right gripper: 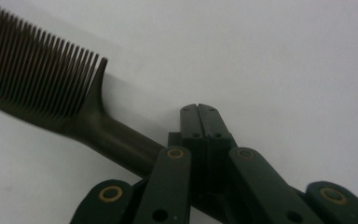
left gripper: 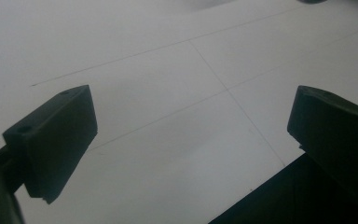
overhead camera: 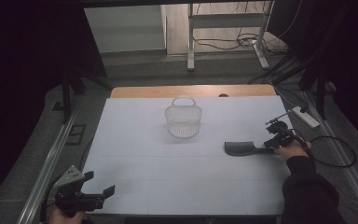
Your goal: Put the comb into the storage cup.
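A dark comb (overhead camera: 239,148) lies at the right of the white table sheet (overhead camera: 135,177), teeth pointing toward the table's middle. Its handle (right gripper: 116,140) runs back under the linkage of my right gripper (right gripper: 198,110), whose two jaws meet tip to tip with no gap. I cannot tell whether the handle is pinched lower down. In the high view the right gripper (overhead camera: 271,143) sits at the handle's end, held by a hand in a dark sleeve. My left gripper (overhead camera: 99,183) hovers at the table's near left corner, jaws wide apart over bare sheet (left gripper: 191,121).
A white wire basket (overhead camera: 183,119) with a hoop handle stands upright at the middle back of the sheet. A bare wooden strip (overhead camera: 191,91) edges the far side. A power strip (overhead camera: 305,116) and cables lie on the floor to the right.
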`<state>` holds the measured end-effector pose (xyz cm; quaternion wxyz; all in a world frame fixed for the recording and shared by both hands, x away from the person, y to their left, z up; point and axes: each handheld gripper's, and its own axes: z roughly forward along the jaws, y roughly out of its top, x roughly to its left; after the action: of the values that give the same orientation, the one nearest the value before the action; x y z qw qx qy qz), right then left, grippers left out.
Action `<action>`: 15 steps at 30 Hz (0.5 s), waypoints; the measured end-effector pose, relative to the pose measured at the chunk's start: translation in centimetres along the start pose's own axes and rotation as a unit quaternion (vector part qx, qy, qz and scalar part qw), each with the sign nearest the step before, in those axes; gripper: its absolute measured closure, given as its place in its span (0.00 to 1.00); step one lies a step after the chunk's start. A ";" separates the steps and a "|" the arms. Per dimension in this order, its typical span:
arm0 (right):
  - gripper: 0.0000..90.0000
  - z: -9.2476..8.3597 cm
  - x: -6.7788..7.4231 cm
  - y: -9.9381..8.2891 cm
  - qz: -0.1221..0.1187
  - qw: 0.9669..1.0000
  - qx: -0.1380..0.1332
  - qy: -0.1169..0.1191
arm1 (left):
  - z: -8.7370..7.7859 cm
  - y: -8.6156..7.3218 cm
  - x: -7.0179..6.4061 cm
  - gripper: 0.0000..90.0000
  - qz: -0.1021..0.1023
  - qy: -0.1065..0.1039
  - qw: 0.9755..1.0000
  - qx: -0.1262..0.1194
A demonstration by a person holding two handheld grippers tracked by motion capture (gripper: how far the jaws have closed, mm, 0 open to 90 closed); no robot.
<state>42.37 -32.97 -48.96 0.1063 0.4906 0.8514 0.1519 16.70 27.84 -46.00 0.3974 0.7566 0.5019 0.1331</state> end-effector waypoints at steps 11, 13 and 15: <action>0.99 -1.3 1.4 -3.0 -0.008 1.000 0.014 0.006 | 0.0 0.0 0.0 0.02 0.001 0.000 1.000 0.000; 0.99 -1.5 1.6 -3.4 -0.009 1.000 0.015 0.007 | 0.0 0.0 0.0 0.02 0.001 0.000 1.000 0.000; 0.99 -1.7 1.8 -3.9 -0.008 1.000 0.013 0.010 | 0.0 0.0 0.0 0.02 0.001 -0.001 1.000 -0.001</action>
<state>37.75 -33.50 -48.86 0.0929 0.4840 0.8581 0.1445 16.73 27.78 -45.99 0.3979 0.7570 0.5008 0.1334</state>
